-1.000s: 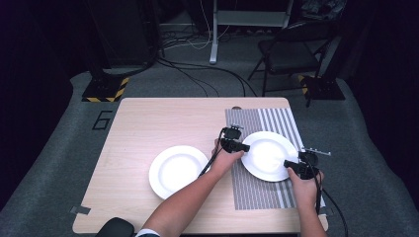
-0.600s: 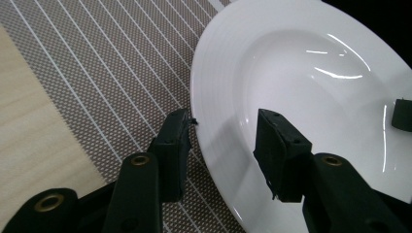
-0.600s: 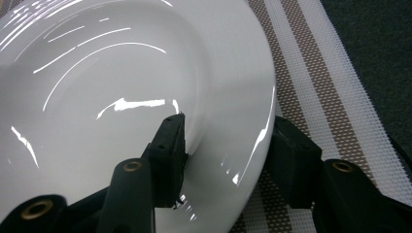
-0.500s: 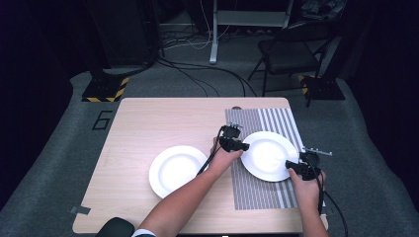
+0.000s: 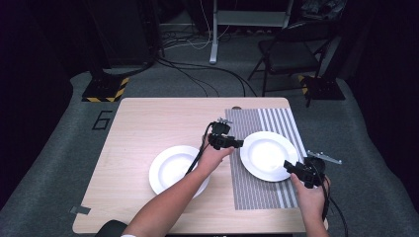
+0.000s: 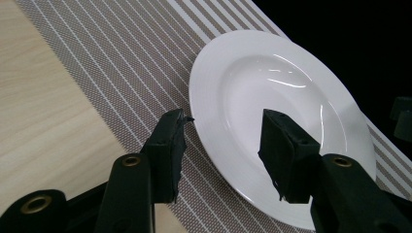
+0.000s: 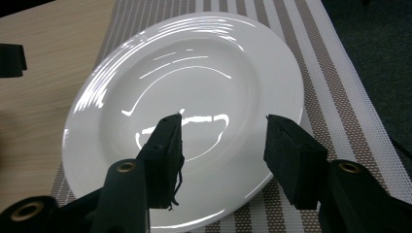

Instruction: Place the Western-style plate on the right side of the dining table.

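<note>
Worktop (image 5: 148, 123) of pale wood seen from above, carrying 2 white plates; going left to right: an empty plate (image 5: 173, 170) on the bare wood, partly crossed by the person's left forearm; the left gripper (image 5: 233, 143), held just left of the striped placemat (image 5: 257, 192) edge and pointing toward the second plate; the plate on the placemat (image 5: 269, 155), which lies flat between the 2 grippers; the right gripper (image 5: 292, 169), at that plate's near right rim.

Left gripper view: the jaws stand apart, clamped on nothing; 1 jaw is over the placemat (image 6: 121, 63) just beside the rim, the other over the plate's (image 6: 272, 92) inner slope; the rim thus falls in the gap between them; whether either jaw touches the plate cannot be told.

Right gripper view: the jaws likewise stand apart and hold nothing; the left jaw is over the plate's (image 7: 194, 82) glossy well, the right jaw over the rim and the placemat (image 7: 335, 87) beyond it; the near rim passes between the 2 jaws; contact cannot be judged; a dark part of the left gripper (image 7: 12, 60) shows at the far left edge, over the wood.

Both grippers are therefore open around opposite sides of the same plate, the left at its left rim, the right at its near right rim.
</note>
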The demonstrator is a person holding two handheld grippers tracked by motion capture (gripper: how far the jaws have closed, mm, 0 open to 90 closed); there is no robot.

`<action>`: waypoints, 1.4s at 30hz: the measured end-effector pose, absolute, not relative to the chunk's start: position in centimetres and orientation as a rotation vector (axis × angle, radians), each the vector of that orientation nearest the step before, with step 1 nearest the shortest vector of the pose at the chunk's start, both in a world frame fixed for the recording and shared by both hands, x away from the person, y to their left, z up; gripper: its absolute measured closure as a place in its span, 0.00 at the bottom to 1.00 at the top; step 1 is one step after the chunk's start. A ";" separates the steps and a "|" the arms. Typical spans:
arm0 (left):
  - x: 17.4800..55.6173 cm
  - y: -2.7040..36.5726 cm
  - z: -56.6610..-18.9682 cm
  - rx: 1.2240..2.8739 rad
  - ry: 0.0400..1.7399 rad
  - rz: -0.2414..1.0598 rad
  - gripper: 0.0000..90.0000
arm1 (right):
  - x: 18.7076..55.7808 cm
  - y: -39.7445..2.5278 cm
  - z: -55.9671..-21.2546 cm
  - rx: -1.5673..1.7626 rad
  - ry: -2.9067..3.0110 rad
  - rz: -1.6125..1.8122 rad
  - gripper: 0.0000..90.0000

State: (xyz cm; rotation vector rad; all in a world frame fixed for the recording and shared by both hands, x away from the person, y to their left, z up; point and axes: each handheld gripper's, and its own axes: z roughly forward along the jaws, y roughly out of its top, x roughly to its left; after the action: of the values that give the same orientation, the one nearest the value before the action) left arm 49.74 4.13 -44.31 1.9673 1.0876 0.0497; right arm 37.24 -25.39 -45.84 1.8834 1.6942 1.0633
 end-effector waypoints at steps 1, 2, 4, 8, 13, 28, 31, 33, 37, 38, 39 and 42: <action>49.6 4.4 -44.1 1.957 1.093 0.051 0.57 | 37.1 -25.3 -45.7 1.874 1.699 1.078 0.53; 49.5 4.8 -43.9 1.961 1.088 0.052 0.57 | 37.0 -25.1 -45.5 1.869 1.706 1.095 0.53; 49.3 5.2 -43.6 1.964 1.083 0.053 0.57 | 36.8 -24.9 -45.2 1.858 1.724 1.111 0.53; 48.9 6.4 -43.1 1.963 1.080 0.056 0.57 | 36.4 -24.1 -44.7 1.836 1.754 1.146 0.52; 48.4 8.0 -42.8 1.969 1.080 0.062 0.57 | 36.0 -22.7 -44.0 1.795 1.814 1.183 0.51; 46.4 15.7 -41.5 1.905 1.120 0.131 0.55 | 35.8 -18.8 -42.8 1.678 1.964 1.241 0.50; 45.9 17.2 -41.4 1.888 1.136 0.147 0.55 | 35.9 -18.0 -42.6 1.655 1.990 1.254 0.50; 45.6 18.2 -41.4 1.877 1.145 0.164 0.55 | 36.0 -17.5 -42.5 1.643 2.002 1.266 0.50; 44.9 20.1 -41.4 1.840 1.170 0.183 0.54 | 36.1 -16.3 -42.4 1.616 2.043 1.282 0.50; 44.6 20.7 -41.4 1.831 1.176 0.189 0.54 | 36.1 -16.1 -42.4 1.610 2.046 1.286 0.50; 44.4 21.1 -41.3 1.827 1.180 0.200 0.54 | 36.2 -15.7 -42.4 1.598 2.059 1.289 0.50; 43.7 22.5 -41.4 1.823 1.185 0.230 0.52 | 36.3 -14.9 -42.3 1.569 2.090 1.289 0.49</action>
State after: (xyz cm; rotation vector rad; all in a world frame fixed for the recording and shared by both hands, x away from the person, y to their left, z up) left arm 43.72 22.49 -41.43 1.8232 1.1845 0.2295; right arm 36.30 -14.87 -42.32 1.5685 2.0900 1.2886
